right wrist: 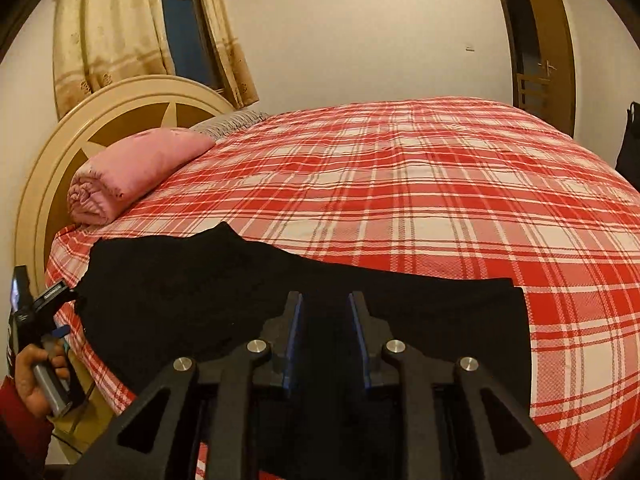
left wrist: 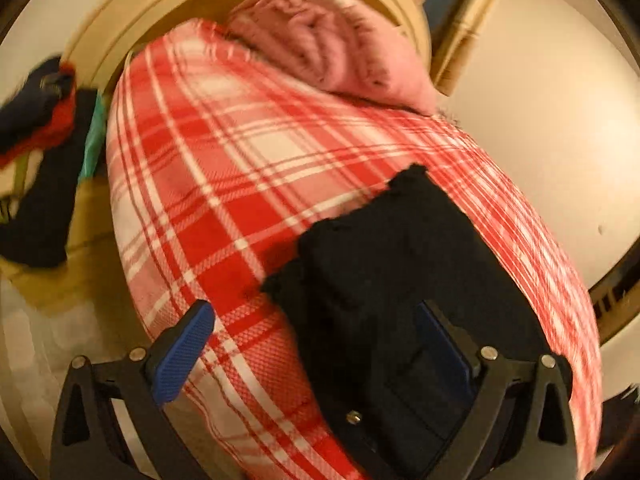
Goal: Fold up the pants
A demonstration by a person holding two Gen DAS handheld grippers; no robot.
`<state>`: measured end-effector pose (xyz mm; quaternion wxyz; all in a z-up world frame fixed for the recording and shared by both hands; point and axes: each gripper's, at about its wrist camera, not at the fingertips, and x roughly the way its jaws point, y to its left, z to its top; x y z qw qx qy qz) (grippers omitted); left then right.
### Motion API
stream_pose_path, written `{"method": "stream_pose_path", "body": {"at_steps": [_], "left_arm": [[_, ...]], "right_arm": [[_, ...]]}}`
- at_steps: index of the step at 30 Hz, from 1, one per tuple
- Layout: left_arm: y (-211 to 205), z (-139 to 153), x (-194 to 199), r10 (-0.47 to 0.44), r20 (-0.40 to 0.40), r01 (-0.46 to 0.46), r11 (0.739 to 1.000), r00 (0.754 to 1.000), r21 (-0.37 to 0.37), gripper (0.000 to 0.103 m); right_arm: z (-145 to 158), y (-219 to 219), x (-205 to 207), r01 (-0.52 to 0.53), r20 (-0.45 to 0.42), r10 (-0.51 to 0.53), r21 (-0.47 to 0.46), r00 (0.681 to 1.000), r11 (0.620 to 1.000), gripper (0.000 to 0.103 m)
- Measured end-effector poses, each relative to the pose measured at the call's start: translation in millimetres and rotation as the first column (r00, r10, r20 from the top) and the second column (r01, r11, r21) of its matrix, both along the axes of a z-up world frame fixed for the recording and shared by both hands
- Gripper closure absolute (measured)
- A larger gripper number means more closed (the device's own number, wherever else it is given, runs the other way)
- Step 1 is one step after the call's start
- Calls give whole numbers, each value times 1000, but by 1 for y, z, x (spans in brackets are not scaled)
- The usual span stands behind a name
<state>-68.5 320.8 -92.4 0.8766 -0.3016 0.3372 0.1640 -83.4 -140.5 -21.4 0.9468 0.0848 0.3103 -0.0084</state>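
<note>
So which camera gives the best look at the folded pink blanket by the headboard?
The right wrist view: the folded pink blanket is sharp there, its rolled end and whole length showing on the red plaid bedspread. The left wrist view shows it blurred, near the frame's top.

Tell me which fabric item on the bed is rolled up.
The pink blanket by the headboard is rolled up; the black pants lie flat.

The black pants [right wrist: 248, 300] lie spread flat across the near edge of the bed's red-and-white plaid cover, their dark fabric featureless, with an uneven, jagged far edge.
</note>
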Motion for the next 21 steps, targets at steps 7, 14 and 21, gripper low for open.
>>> {"method": "stream_pose_path", "body": {"at_steps": [7, 14, 21], "left_arm": [[-5, -19, 8, -12, -19, 10, 997, 1000, -79, 6], [1, -9, 6, -39, 47, 45, 992, 998, -118, 50], [-4, 10, 2, -91, 117, 101, 991, 989, -87, 71]], "right_arm": [[4, 1, -3, 11, -10, -11, 28, 1000, 1000, 78], [3, -2, -5, 17, -17, -16, 74, 1000, 997, 78], [9, -16, -13, 56, 5, -57, 111, 998, 992, 78]]}}
